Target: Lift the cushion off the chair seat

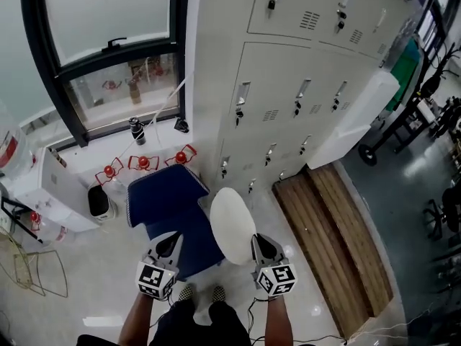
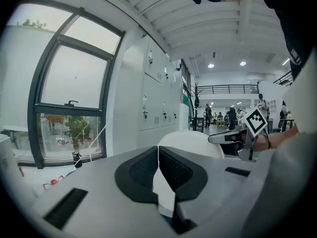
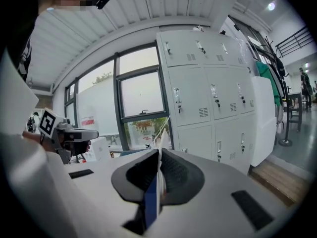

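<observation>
Left tongs and right tongs each pinch a thin edge of the cushion, jaws nearly together.

We see a pale glossy floor, a blue chair standing on it below the window, a low wooden platform along the foot of the grey lockers, a small black-and-white bin beside the chair, a wire frame at our left

Figure: pale grey lockers at far right adjoin a black-framed window at far left, above a glossy light floor bearing a wooden platform at right, under lit ceiling lamps.
</observation>
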`<state>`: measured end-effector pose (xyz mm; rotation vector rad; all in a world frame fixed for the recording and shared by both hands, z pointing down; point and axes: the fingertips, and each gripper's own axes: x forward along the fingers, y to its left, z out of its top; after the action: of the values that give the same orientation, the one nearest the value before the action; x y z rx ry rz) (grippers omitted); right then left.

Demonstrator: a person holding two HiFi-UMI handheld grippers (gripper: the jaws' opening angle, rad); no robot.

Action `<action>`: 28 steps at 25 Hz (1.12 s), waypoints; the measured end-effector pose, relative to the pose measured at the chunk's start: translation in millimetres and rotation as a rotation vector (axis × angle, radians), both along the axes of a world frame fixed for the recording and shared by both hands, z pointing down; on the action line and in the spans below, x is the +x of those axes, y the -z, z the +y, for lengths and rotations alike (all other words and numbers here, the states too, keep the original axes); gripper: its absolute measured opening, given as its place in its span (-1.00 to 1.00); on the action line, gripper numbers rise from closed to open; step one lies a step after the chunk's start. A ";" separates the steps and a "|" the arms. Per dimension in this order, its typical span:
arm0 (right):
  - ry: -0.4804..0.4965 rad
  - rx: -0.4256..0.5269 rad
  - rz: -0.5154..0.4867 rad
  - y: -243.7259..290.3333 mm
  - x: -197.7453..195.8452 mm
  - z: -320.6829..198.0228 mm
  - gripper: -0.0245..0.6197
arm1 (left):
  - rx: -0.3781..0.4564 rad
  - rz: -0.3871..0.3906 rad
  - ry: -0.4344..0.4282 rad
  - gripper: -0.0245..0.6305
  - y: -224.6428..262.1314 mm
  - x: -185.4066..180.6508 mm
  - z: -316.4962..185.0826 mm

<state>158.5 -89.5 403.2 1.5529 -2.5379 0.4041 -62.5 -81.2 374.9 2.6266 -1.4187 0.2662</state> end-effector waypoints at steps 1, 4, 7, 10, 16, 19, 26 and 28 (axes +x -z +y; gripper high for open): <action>0.002 0.007 -0.003 8.6 -2.0 3.4 -0.80 | 0.006 0.005 0.001 -0.87 7.0 -1.7 2.2; 0.010 0.025 -0.007 30.4 -8.7 13.6 -0.80 | 0.029 0.006 0.007 -0.86 26.4 -8.1 9.8; 0.014 0.044 -0.005 48.2 -12.9 19.2 -0.80 | 0.048 0.007 0.012 -0.87 40.7 -14.6 14.7; 0.015 0.050 0.001 61.2 -14.7 26.9 -0.80 | 0.063 0.011 0.008 -0.87 53.7 -17.6 21.0; 0.008 0.056 -0.010 69.5 -23.7 36.7 -0.80 | 0.079 0.021 0.012 -0.87 63.6 -29.6 29.5; 0.002 0.068 -0.020 73.6 -27.8 42.0 -0.80 | 0.082 0.017 0.026 -0.86 63.1 -37.9 32.0; -0.007 0.084 -0.028 78.3 -33.9 50.2 -0.80 | 0.075 0.002 0.055 -0.86 58.7 -53.9 37.5; -0.008 0.085 -0.028 78.3 -34.8 50.1 -0.80 | 0.076 0.002 0.058 -0.86 58.1 -54.9 37.7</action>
<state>123.7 -39.5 324.9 1.5974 -2.6035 0.3252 -117.4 -43.5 316.8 2.6387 -1.5306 0.2076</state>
